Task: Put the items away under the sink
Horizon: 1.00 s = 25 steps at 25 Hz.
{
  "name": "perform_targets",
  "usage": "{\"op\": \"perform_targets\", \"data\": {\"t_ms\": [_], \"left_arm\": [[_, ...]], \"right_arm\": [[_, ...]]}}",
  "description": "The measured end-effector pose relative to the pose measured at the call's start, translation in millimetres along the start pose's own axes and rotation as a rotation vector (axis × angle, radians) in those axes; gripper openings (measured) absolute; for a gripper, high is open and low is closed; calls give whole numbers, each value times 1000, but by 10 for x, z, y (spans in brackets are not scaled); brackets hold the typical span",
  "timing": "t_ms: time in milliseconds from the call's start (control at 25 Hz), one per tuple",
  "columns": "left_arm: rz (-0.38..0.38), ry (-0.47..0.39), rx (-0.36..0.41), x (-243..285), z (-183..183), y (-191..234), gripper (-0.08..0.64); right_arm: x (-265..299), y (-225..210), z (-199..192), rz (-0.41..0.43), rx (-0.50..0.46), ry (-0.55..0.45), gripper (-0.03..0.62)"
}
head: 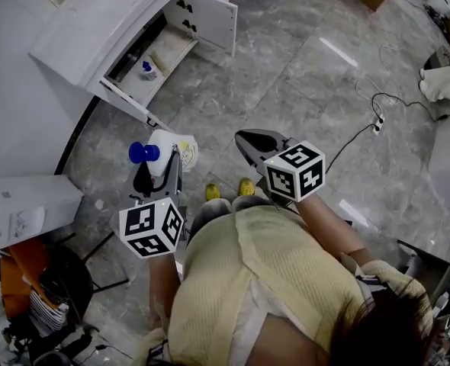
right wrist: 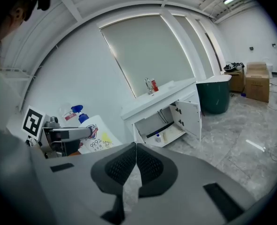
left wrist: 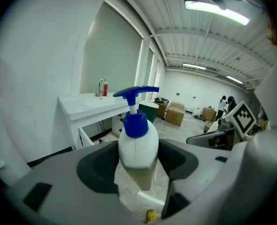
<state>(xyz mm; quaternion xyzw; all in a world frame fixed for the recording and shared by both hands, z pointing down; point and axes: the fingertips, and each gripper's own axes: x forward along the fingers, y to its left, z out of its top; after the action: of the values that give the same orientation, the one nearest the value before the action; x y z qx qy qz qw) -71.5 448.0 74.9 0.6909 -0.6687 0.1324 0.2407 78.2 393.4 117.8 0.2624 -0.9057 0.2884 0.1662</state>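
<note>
Holding pump bottle (left wrist: pixel 137 144) | left hand-held gripper (left wrist: pixel 137 164) | label (right wrist: pixel 97 143) reads "99.9"

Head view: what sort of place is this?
Probably an open workshop or lab hall with a mock washroom corner: a white sink cabinet on a stone-look floor, cardboard boxes farther off, strip lights overhead.

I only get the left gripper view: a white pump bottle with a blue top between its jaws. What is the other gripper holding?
Observer: Nothing; the right gripper has its jaws shut together, empty.
Visitor: Has the pump bottle a label? I see plain white.
Observer: Yes, a printed label faces the right gripper view.
Visitor: Anything in the cupboard already?
Observer: A small bottle with a blue cap stands inside.
</note>
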Motion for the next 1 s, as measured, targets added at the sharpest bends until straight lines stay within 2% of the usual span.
{"op": "perform_targets", "data": {"t_ms": [520,720,1000], "left_arm": [[85,20,58,293,64,-360,290],[77,35,20,383,69,-406,290],[67,40,36,570,159,-444,290]], "right_arm": [[-97,-416,99,64,-44,19,26],[-100,-524,143,71,-34,14,26],[-93,-696,192,56,-16,8,26]]}}
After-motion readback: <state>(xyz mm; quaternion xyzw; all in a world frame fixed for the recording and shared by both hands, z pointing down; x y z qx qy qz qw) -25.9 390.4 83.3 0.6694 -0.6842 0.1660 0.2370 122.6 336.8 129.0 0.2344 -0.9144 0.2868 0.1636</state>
